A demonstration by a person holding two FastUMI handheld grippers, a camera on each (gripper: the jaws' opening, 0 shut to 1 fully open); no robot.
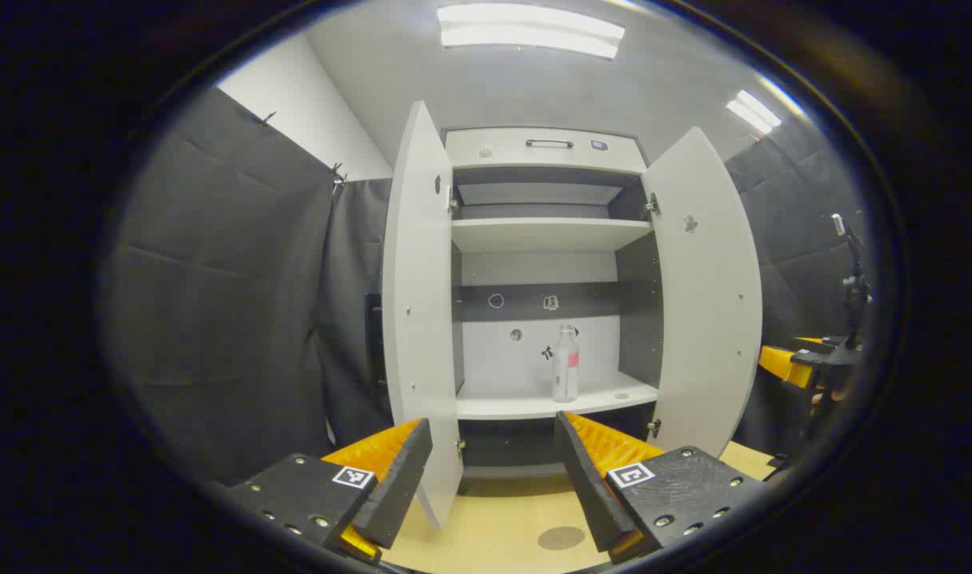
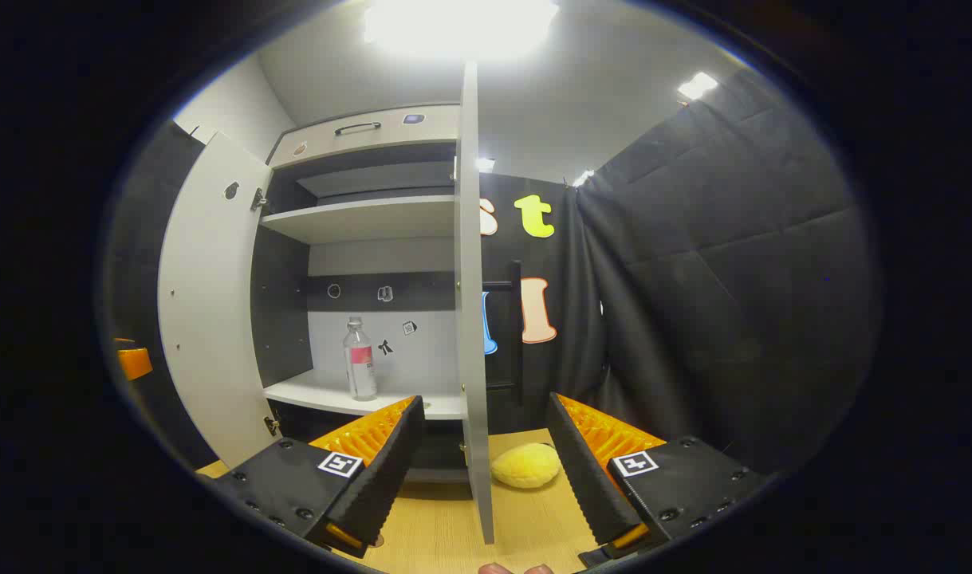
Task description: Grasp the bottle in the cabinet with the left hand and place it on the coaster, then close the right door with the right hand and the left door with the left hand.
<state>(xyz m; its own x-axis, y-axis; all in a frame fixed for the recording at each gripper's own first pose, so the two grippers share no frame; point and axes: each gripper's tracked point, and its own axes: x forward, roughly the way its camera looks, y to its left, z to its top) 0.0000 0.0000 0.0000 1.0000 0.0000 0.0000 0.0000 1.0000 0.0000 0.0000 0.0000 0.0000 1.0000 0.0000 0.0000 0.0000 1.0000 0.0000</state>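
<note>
The booth is enclosed by black quilted cloth [image 1: 230,303] hung as walls, and a white wall [image 1: 294,112] is seen above it at the back. A pale ceiling [image 1: 533,88] is lit by 2 long lamps [image 1: 529,30]. A light wooden table [image 2: 446,530] is spread below. A black stand [image 1: 852,295] is placed at the side.

The tongs [image 2: 486,446] are spread wide at 6 o'clock, nothing between the fingers but the edge of the right door [image 2: 471,319], which stands open, edge-on. At 9 o'clock the left door [image 2: 206,319] is swung open too. The bottle [image 2: 360,360] stands upright on the lower shelf [image 2: 318,392], toward 8 o'clock of centre. A yellow lump [image 2: 525,465] lies on the bench [image 2: 446,526] just right of the door.
</note>
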